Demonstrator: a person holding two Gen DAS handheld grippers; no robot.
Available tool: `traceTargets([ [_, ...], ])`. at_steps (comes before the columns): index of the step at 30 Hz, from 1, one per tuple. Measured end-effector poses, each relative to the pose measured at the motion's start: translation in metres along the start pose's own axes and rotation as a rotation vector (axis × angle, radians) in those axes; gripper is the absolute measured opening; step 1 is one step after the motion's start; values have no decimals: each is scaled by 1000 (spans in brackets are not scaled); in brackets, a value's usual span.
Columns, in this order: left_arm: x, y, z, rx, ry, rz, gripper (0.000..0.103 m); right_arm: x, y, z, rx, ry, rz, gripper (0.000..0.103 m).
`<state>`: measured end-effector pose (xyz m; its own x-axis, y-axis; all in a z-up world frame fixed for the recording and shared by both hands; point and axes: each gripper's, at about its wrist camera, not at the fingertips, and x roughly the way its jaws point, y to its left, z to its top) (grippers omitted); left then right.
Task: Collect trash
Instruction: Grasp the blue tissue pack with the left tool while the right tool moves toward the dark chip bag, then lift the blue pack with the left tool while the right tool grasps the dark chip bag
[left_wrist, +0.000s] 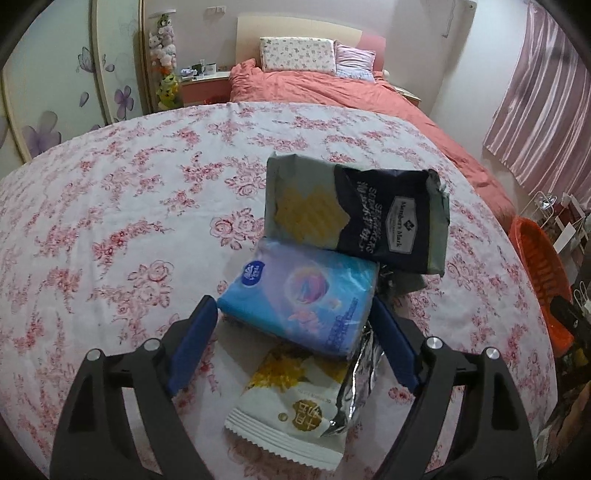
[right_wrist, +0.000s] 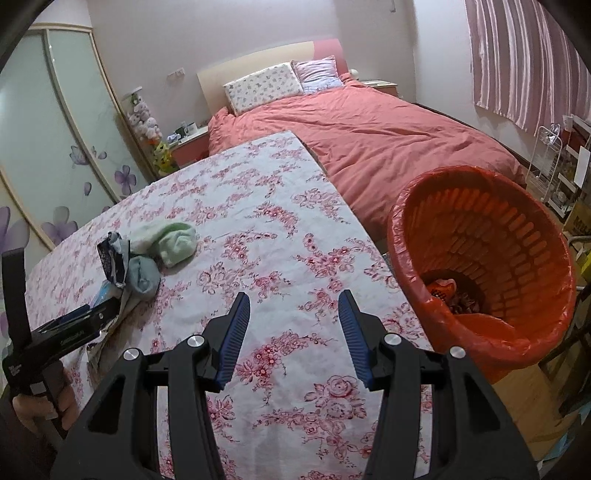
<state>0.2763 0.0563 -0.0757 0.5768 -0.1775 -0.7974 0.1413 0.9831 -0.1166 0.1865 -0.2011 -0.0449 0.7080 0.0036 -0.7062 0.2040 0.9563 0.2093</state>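
Observation:
In the left wrist view my left gripper (left_wrist: 293, 314) is open, its blue pads on either side of a blue tissue pack (left_wrist: 301, 297) on the floral tablecloth (left_wrist: 110, 221). A white and yellow snack wrapper (left_wrist: 295, 410) with a foil inside lies under it, nearer me. A dark crackers bag (left_wrist: 365, 214) leans just beyond. In the right wrist view my right gripper (right_wrist: 293, 325) is open and empty above the table, left of the orange trash basket (right_wrist: 487, 266), which holds some wrappers. The left gripper (right_wrist: 66, 332) shows at the far left by the dark bag (right_wrist: 110, 254).
A green sock (right_wrist: 173, 240) and a blue-grey sock (right_wrist: 142, 275) lie on the table beside the dark bag. A bed with a coral duvet (right_wrist: 369, 136) stands beyond the table. A wire rack (right_wrist: 554, 166) stands at the right wall. The basket also shows in the left wrist view (left_wrist: 543, 273).

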Motion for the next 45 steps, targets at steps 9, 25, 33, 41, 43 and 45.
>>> traceTargets([
  [9, -14, 25, -3, -34, -35, 56, 77, 7, 11, -3, -20, 19, 11, 53],
  [25, -37, 108, -8, -139, -71, 278, 77, 15, 57, -11, -96, 47, 56, 54],
  [33, -25, 129, -15, -183, -19, 297, 78, 16, 97, -4, -144, 26, 142, 53],
  [41, -22, 131, -15, -194, -14, 289, 79, 28, 137, 17, -147, -4, 218, 53],
  [43, -22, 132, -15, -194, -14, 289, 79, 36, 148, 22, -150, 1, 228, 53],
  [45, -22, 132, -15, -194, -14, 288, 79, 44, 156, 24, -156, 9, 229, 53],
])
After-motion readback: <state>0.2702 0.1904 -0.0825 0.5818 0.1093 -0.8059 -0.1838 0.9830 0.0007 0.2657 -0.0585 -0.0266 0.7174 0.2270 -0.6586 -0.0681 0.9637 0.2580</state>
